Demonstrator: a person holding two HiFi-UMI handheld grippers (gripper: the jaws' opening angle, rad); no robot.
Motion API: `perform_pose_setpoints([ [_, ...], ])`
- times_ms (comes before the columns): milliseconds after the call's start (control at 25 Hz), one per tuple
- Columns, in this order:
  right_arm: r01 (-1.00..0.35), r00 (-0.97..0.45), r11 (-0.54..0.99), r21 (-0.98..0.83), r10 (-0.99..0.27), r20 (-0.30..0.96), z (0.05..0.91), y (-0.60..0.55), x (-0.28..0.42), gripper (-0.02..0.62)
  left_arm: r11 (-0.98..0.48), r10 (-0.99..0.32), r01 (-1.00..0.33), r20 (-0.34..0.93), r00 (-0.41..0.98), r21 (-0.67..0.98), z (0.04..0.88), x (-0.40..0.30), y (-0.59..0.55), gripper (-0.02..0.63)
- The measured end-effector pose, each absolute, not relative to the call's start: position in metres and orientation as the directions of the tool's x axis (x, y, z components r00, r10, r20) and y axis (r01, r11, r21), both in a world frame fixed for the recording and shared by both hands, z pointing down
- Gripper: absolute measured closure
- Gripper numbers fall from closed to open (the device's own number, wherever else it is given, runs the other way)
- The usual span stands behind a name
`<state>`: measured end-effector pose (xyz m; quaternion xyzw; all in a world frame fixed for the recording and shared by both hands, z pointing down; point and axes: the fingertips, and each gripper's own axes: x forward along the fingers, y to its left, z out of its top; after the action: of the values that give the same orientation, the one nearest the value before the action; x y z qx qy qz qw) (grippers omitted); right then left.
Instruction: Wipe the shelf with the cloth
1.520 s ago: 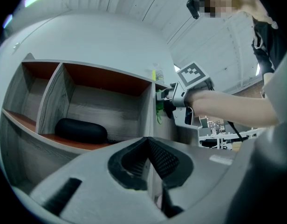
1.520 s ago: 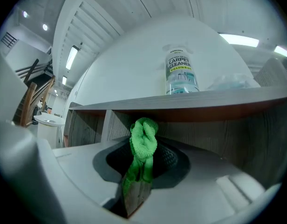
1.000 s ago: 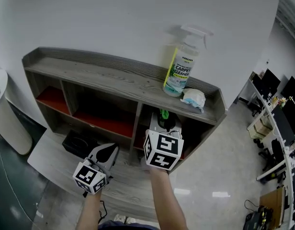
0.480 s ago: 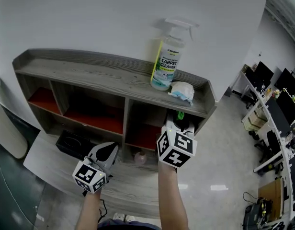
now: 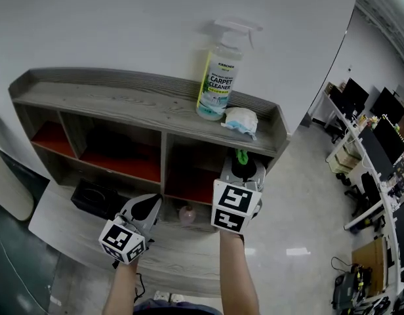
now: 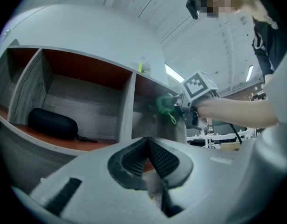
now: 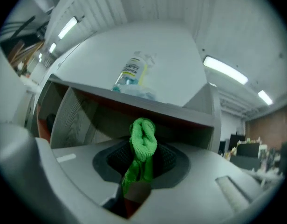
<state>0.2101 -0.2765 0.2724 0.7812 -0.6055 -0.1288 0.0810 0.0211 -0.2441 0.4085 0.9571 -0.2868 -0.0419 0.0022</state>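
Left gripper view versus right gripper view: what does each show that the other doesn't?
Only the left gripper view: a black oval pouch in a red-floored compartment, the person's forearm, and the left gripper, shut and empty. Only the right gripper view: the right gripper up close, shut on a bunched green cloth. Both: the grey wood-grain shelf unit, the cloth, and the yellow-labelled spray bottle on top.
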Motion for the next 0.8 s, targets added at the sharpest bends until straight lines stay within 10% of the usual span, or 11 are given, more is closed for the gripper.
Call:
perform_pose_setpoints([
  [360,-0.405,0.347,-0.281,0.87,-0.928,-0.138,0.278,-0.273,0.201,0.492,-0.842,-0.539,-0.538,-0.082,0.838,0.038,0.411,0.024,-0.245,0.607],
  [800,-0.387,0.424,-0.215,0.897,-0.905,-0.034,0.312,-0.27,0.221,0.492,-0.85,-0.526,-0.525,-0.081,0.846,0.044,0.413,0.029,-0.243,0.607],
])
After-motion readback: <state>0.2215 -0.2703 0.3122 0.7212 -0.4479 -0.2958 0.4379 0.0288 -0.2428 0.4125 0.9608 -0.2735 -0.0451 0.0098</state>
